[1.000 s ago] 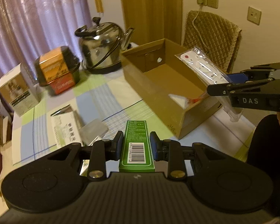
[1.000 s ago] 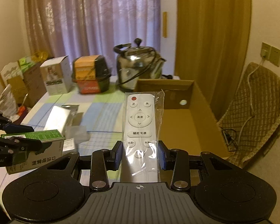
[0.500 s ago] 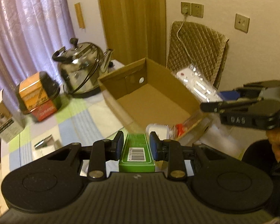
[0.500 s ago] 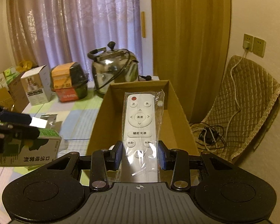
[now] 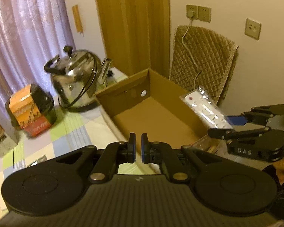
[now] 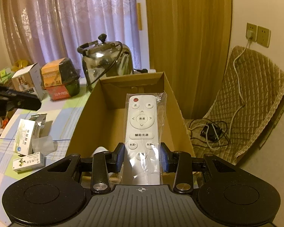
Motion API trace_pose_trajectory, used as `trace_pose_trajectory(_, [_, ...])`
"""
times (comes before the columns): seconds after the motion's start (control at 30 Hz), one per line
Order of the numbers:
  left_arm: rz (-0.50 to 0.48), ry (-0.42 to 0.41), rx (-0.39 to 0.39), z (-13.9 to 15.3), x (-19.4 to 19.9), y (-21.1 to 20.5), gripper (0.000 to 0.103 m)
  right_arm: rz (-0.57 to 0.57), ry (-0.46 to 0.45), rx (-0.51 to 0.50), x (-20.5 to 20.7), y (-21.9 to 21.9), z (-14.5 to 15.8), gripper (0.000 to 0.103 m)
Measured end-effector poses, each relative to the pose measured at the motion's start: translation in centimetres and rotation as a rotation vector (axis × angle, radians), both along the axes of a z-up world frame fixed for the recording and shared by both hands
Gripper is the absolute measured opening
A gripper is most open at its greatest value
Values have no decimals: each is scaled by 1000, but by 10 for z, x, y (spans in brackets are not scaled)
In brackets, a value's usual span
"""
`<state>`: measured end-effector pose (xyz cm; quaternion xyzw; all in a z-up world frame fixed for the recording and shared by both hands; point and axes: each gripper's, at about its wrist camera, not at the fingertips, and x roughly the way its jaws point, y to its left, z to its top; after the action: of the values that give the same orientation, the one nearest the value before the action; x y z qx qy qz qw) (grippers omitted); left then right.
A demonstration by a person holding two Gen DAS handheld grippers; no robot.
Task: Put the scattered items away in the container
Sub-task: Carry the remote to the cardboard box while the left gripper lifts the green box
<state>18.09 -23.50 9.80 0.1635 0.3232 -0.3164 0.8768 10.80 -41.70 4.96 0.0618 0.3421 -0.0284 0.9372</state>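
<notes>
Hand-held gripper, right (image 6: 141, 159): pads pinching the lower end of a white remote control (image 6: 141, 124) sealed in a clear plastic sleeve. Remote points toward 12 o'clock, held above the open cardboard box (image 6: 85, 113), not yet inside.

Hand-held gripper, left (image 5: 137, 147): pads drawn close, a narrow gap between them, nothing held. Positioned over the box's near wall (image 5: 197, 121).

Box floor: mostly bare in the left wrist view; a pale rounded item shows at the near corner in the right wrist view, identity unclear.

Tabletop (image 6: 47, 117), at 9 o'clock of the box: two small medicine boxes (image 6: 25, 138) and a foil packet (image 6: 38, 117), outstanding.

Handling note, judged: lower the remote until its tip is below the rim, level it, then release; the loose sleeve may cling to a pad, so spread fully and lift straight up.

Kettle (image 6: 106, 64): at 11 o'clock, not involved.
</notes>
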Motion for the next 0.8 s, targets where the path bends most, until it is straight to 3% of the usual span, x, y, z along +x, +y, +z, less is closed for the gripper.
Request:
trace_pose_trajectory(0.43, [90,97,-11,-31,-20,37,7,19,6,5,-4,10,-1,41])
trace_pose_trajectory(0.53, [129,117,-22,-38,-27,50,27,25,8,5,-6,16,-1,41])
trace_pose_trajectory(0.6, [160,133,-30,-44,-32,58,52,30,9,5,-8,19,-1,41])
trace_pose_trajectory(0.63, [173,146,-32,-48,-35,61,56,33,9,5,-8,20,-1,41])
trace_pose_trajectory(0.7, [193,173,-23,-57,-42,65,79,37,9,5,-10,23,-1,41])
trace_pose_trajectory(0.8, [215,212,-7,-75,-52,68,90,45,9,6,-11,27,-1,41])
